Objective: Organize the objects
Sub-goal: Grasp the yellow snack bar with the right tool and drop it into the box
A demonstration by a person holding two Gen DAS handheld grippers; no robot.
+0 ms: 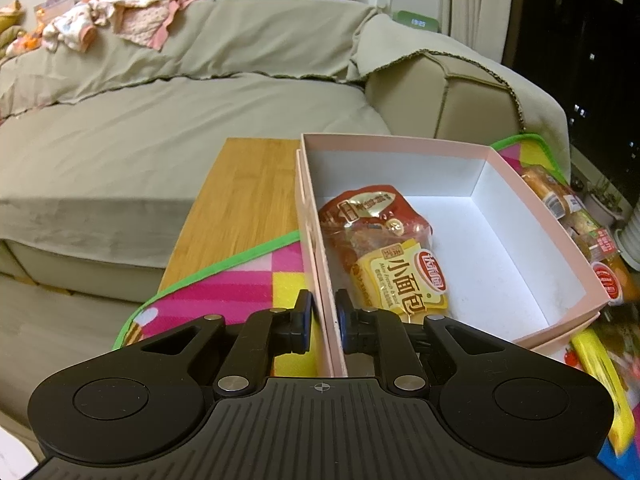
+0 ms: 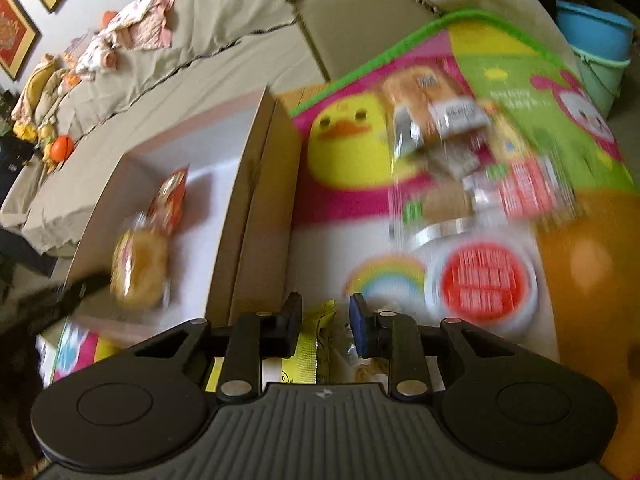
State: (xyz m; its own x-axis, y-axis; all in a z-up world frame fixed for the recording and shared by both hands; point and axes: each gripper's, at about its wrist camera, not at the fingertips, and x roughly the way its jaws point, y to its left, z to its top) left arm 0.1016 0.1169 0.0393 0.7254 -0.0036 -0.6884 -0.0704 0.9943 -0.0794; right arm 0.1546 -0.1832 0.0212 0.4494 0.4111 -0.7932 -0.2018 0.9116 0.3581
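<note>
A pink open box (image 1: 440,148) with a white inside stands on a colourful play mat. It holds a red snack packet (image 1: 368,208) and a yellow bread packet (image 1: 396,280). My left gripper (image 1: 324,312) is shut on the box's near left wall, one finger inside, one outside. My right gripper (image 2: 325,320) hangs over a yellow packet (image 2: 312,356) on the mat, with its jaws partly apart on either side of the packet's top. The box (image 2: 248,168) lies to its left. Several blurred snack packets (image 2: 440,120) and a round red-lidded tub (image 2: 484,280) lie ahead.
The mat (image 1: 240,280) lies on a wooden table (image 1: 244,184) against a beige sofa (image 1: 160,100) with clothes on top. More snack packets (image 1: 560,200) lie right of the box. Blue and green buckets (image 2: 600,40) stand at far right.
</note>
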